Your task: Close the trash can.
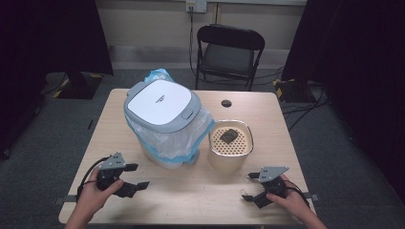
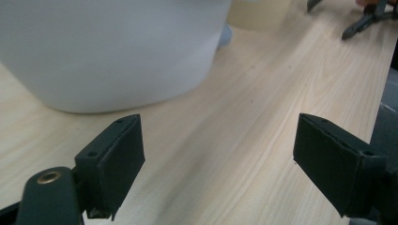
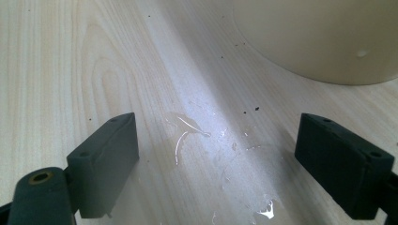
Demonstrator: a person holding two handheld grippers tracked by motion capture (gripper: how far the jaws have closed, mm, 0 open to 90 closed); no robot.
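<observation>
Standing toward the left middle of the pale wooden worktop (image 1: 200, 200), the white bin (image 1: 165, 126) has a grey-rimmed lid shut flat on top and a thin blue-edged plastic liner bunched out round its rim. Just beside it on the right sits a cream container (image 1: 230, 150) with a perforated insert and a dark lump on it. The left tongs (image 1: 136, 177) gape wide with nothing between them, low near the bin's base. The right tongs (image 1: 249, 187) also gape empty, over a small wet patch (image 3: 206, 140).
</observation>
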